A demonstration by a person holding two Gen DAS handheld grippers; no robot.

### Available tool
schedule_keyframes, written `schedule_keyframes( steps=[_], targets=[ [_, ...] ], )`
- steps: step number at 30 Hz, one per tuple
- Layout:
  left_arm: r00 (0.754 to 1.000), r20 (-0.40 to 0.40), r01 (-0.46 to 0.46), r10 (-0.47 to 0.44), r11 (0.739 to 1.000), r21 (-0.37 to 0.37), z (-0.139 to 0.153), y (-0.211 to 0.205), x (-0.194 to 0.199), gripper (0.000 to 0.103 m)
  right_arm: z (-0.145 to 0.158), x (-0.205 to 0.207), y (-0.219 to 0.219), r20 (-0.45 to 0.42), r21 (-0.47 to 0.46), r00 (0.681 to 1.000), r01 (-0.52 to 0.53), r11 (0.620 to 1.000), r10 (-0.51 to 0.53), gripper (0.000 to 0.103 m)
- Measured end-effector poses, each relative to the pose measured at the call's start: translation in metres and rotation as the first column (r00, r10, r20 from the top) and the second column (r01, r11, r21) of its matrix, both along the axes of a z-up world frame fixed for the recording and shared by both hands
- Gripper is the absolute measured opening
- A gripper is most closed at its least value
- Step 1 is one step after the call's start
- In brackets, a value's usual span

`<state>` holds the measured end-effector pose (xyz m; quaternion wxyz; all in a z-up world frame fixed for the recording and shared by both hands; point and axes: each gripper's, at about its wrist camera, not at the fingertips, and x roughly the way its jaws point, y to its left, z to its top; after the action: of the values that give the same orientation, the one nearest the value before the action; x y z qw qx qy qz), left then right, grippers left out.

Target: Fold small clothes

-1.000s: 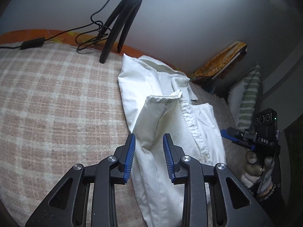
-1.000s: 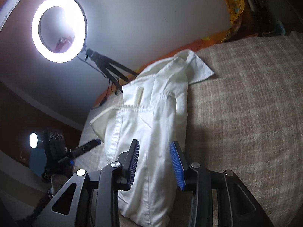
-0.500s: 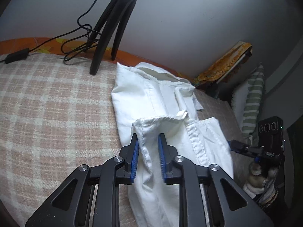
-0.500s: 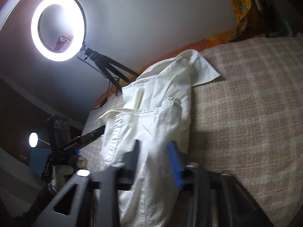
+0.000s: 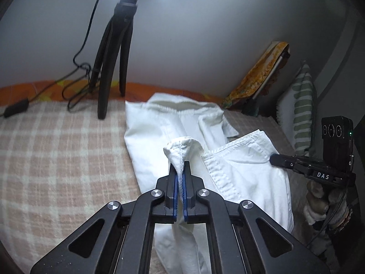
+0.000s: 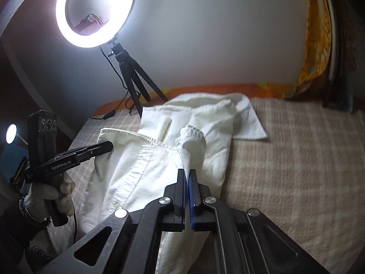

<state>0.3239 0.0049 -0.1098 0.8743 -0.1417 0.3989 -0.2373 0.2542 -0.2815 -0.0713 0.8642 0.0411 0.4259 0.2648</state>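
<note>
Fingers (image 5: 174, 182) on the left gripper (image 5: 180, 166) have just been closing, and now they pinch a raised fold of the white shirt (image 5: 159, 127) between the blue pads, with a hemmed edge bunched up above the tips. Over on the right gripper (image 6: 187, 175) it's the same story: jaws just closed, clamped on a cuffed sleeve end that stands up in a little peak ahead of them. Both grips hold cloth, no gap showing.

That shirt lies spread on the bed, on a pink-and-cream checked blanket (image 5: 57, 148), collar end towards the wall, button placket running down the middle. From the right wrist view, the person's gloved left hand (image 6: 52, 191) grips its handle at the shirt's left edge; from the left wrist view, the gloved right hand (image 5: 319, 196) sits at the opposite edge.

Behind the shirt, a black tripod (image 6: 134, 80) stands on the bed carrying a lit ring light (image 6: 93, 11), its cable (image 5: 77, 68) trailing across an orange sheet (image 5: 45, 89). One striped pillow (image 5: 301, 105) leans in the far corner.
</note>
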Motion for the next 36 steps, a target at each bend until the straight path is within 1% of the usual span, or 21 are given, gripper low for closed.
schedule_keyframes(
  steps=[7, 11, 13, 17, 20, 23, 26, 28, 29, 30, 31, 32, 33, 34, 35, 36],
  targets=[
    [0.997, 0.067, -0.033, 0.031, 0.999, 0.018, 0.017, 0.004, 0.035, 0.001, 0.022, 0.026, 0.003, 0.079, -0.018, 0.997, 0.008, 1.0, -0.007, 0.0],
    [0.992, 0.102, -0.072, 0.069, 0.997, 0.02, 0.019, 0.004, 0.062, 0.001, 0.026, 0.055, 0.008, 0.12, -0.02, 0.992, 0.029, 0.999, -0.027, 0.0],
    [0.992, 0.094, -0.082, 0.08, 0.996, 0.019, 0.013, 0.004, 0.077, 0.001, 0.017, 0.074, 0.01, 0.109, -0.027, 0.993, 0.046, 0.999, -0.042, 0.0],
    [0.994, 0.076, -0.087, 0.082, 0.993, 0.076, -0.01, -0.001, 0.101, 0.001, -0.009, 0.099, 0.011, 0.078, -0.068, 0.995, 0.069, 0.995, -0.063, 0.0],
    [0.996, 0.046, -0.085, 0.081, 0.992, 0.09, -0.03, -0.002, 0.11, 0.001, -0.026, 0.108, 0.007, 0.05, -0.085, 0.995, 0.086, 0.993, -0.082, 0.0],
    [0.997, 0.023, -0.077, 0.075, 0.993, 0.095, -0.044, -0.004, 0.116, 0.001, -0.04, 0.116, 0.002, 0.019, -0.094, 0.994, 0.105, 0.99, -0.103, 0.0],
    [0.997, 0.015, -0.077, 0.076, 0.992, 0.095, -0.05, -0.007, 0.118, 0.002, -0.051, 0.122, 0.0, -0.002, -0.099, 0.993, 0.116, 0.988, -0.116, 0.0],
    [0.997, 0.009, -0.075, 0.075, 0.994, 0.083, -0.046, -0.005, 0.118, 0.004, -0.054, 0.122, 0.001, -0.014, -0.106, 0.993, 0.118, 0.987, -0.12, 0.0],
    [0.997, 0.007, -0.074, 0.074, 0.994, 0.082, -0.044, -0.004, 0.118, 0.007, -0.054, 0.122, 0.0, -0.014, -0.105, 0.993, 0.119, 0.987, -0.121, 0.0],
    [0.997, 0.003, -0.081, 0.081, 0.994, 0.07, -0.041, 0.0, 0.117, 0.013, -0.051, 0.12, -0.001, -0.015, -0.101, 0.993, 0.117, 0.988, -0.119, 0.003],
    [0.997, 0.0, -0.082, 0.082, 0.996, 0.047, -0.039, 0.003, 0.117, 0.018, -0.049, 0.12, -0.003, -0.025, -0.084, 0.993, 0.11, 0.99, -0.112, 0.009],
    [0.996, -0.006, -0.086, 0.086, 0.996, 0.014, -0.036, 0.009, 0.117, 0.024, -0.047, 0.121, -0.007, -0.041, -0.061, 0.993, 0.106, 0.992, -0.109, 0.012],
    [0.995, -0.014, -0.098, 0.098, 0.995, -0.023, -0.034, 0.016, 0.116, 0.033, -0.046, 0.122, -0.012, -0.059, -0.034, 0.992, 0.106, 0.994, -0.108, 0.022],
    [0.994, -0.028, -0.109, 0.107, 0.992, -0.057, -0.032, 0.021, 0.115, 0.043, -0.045, 0.123, -0.014, -0.076, -0.003, 0.992, 0.105, 0.994, -0.105, 0.035],
    [0.993, -0.042, -0.113, 0.11, 0.99, -0.082, -0.032, 0.025, 0.115, 0.045, -0.044, 0.124, -0.019, -0.09, 0.03, 0.991, 0.106, 0.994, -0.103, 0.038],
    [0.993, -0.048, -0.11, 0.106, 0.989, -0.103, -0.031, 0.028, 0.116, 0.05, -0.043, 0.125, -0.022, -0.102, 0.053, 0.99, 0.105, 0.993, -0.099, 0.039]
  ],
)
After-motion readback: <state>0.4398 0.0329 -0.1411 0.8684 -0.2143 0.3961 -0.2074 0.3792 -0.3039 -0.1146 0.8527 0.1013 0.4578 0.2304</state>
